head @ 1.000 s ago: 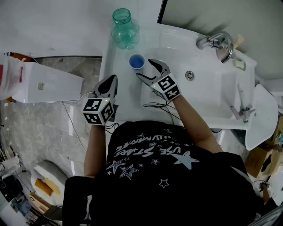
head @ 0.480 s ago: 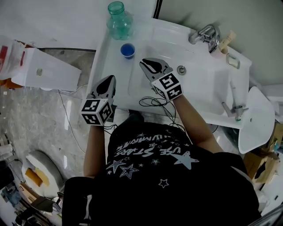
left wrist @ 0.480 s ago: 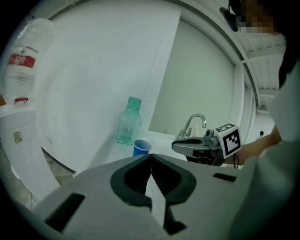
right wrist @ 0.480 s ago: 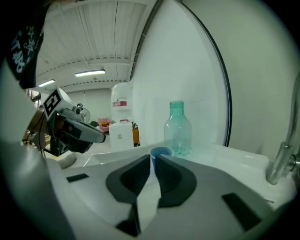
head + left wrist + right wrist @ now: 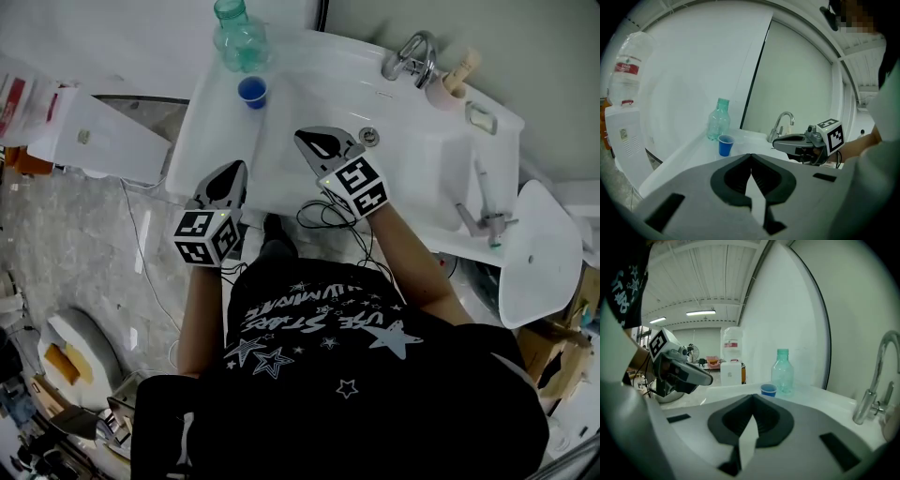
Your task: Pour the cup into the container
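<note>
White sink [image 5: 441,164], grey marbled floor [image 5: 75,253], white wall [image 5: 103,33]

White lettering runs among printed stars on my black T-shirt [image 5: 323,323]. Seen upside down from above, one line seems to read "USE STARS"; I cannot make out the line next to it. The cubes on my left tongs [image 5: 240,169] and right tongs [image 5: 300,137] bear black-and-white square code markers, no letters. The big clear water bottle [image 5: 629,61] on the white dispenser [image 5: 621,140] wears a red label, too small to read.
</note>
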